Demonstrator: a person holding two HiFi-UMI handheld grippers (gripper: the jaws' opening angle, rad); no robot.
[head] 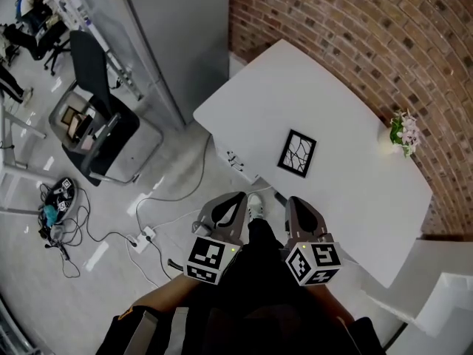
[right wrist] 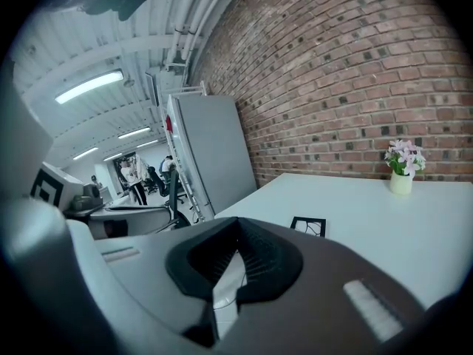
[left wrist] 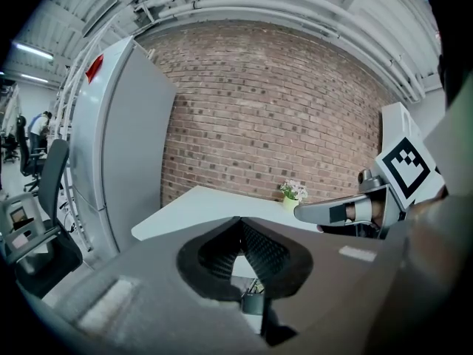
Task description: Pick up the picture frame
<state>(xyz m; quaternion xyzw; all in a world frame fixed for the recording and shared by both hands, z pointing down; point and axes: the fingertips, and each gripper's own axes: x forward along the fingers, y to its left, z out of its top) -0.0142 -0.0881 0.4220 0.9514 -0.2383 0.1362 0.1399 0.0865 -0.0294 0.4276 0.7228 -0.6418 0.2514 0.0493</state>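
picture frame (head: 297,153) flat on desk (head: 347,109), straight ahead of right hand-held gripper (head: 295,204); left hand-held gripper (head: 236,200) further off. both closed & empty.

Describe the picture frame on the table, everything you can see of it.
The picture frame is rectangular, with a thin black border around a white sheet crossed by black branching lines. It lies flat, face up, on the white table, toward its near edge. Only the table touches it. Its material cannot be told.
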